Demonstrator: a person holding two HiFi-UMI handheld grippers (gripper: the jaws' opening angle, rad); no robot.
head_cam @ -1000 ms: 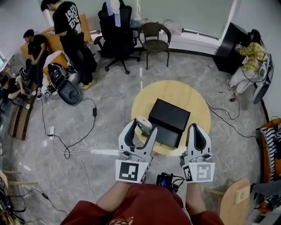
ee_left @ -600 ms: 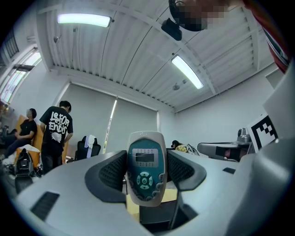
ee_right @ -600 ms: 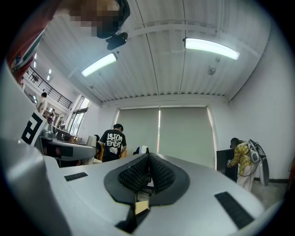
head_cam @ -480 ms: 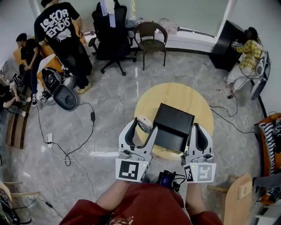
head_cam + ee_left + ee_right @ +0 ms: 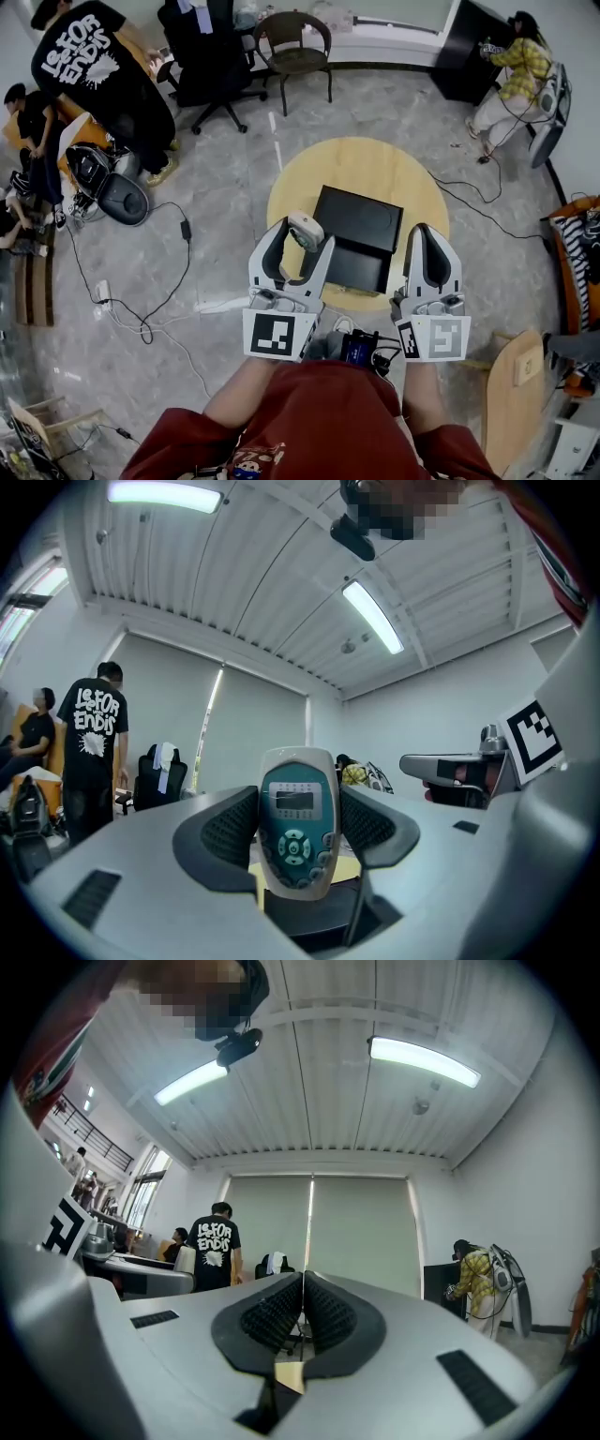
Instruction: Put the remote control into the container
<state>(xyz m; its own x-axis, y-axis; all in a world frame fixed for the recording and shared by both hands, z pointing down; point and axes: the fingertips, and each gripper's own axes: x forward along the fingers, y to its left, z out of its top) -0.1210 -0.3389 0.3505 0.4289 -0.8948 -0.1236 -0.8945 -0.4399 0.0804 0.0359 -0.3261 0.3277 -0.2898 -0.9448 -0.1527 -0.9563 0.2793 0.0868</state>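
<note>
Mid-carry, the left gripper [image 5: 300, 240] clamped a white, teal-faced remote control [image 5: 306, 228] beside the black rectangular container [image 5: 361, 220]. The next move called for lowering it inside. The right gripper [image 5: 429, 234] was pressed together, empty.

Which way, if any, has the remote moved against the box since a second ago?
Yes, slightly: the remote, held in the left tool, has crept forward along the box's left side.
</note>
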